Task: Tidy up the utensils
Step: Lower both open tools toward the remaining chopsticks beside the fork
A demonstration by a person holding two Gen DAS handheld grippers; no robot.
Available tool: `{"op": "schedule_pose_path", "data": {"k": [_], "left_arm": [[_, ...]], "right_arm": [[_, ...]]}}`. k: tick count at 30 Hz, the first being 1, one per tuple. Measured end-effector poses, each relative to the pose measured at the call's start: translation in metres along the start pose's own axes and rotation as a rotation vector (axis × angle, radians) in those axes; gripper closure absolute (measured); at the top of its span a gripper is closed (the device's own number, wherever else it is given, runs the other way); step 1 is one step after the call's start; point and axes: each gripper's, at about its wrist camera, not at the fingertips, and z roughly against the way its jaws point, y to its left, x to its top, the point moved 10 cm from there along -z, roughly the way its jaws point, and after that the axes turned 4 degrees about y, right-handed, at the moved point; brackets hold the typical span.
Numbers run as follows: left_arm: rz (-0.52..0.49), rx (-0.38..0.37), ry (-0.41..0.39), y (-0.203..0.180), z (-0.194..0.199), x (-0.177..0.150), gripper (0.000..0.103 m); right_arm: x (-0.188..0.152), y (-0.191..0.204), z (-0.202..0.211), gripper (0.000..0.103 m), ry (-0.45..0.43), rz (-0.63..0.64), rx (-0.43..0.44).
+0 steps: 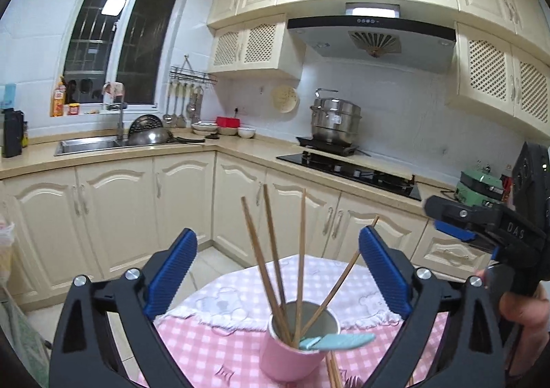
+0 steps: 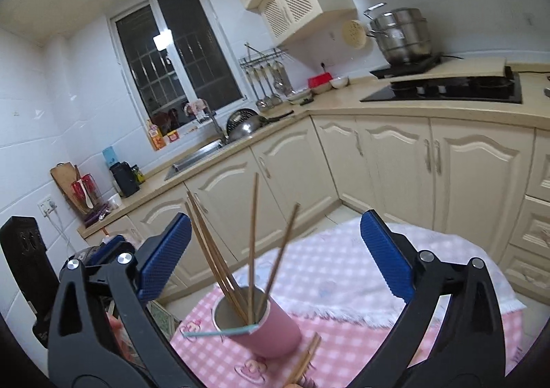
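A pink cup (image 1: 292, 358) stands on a pink checked tablecloth (image 1: 192, 346); it also shows in the right wrist view (image 2: 271, 333). Several brown chopsticks (image 1: 268, 257) stand in it and a light blue utensil (image 1: 340, 341) lies across its rim. More chopsticks (image 1: 333, 370) lie on the cloth beside the cup. My left gripper (image 1: 278, 267) is open and empty above the cup. My right gripper (image 2: 275, 257) is open and empty above the cup; it shows at the right of the left wrist view (image 1: 457, 226).
Cream kitchen cabinets (image 1: 113, 209) and a counter with a sink (image 1: 89, 144), a hob (image 1: 347, 169) and a steel pot (image 1: 335, 120) stand behind the table. A white towel (image 1: 220, 302) lies on the cloth's far side.
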Motion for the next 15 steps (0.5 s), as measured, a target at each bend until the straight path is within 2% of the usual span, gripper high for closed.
{"op": "schedule_pose_path", "data": {"k": [9,15], "left_arm": [[-0.007,0.055,0.049,0.009,0.023,-0.019,0.01],[0.0,0.052,0.11,0.009,0.021,-0.039,0.01]], "right_arm": [[-0.027,-0.028,0.021,0.006,0.1,-0.058,-0.072],[-0.054,-0.043,0.028,0.006,0.175,-0.084,-0.118]]}}
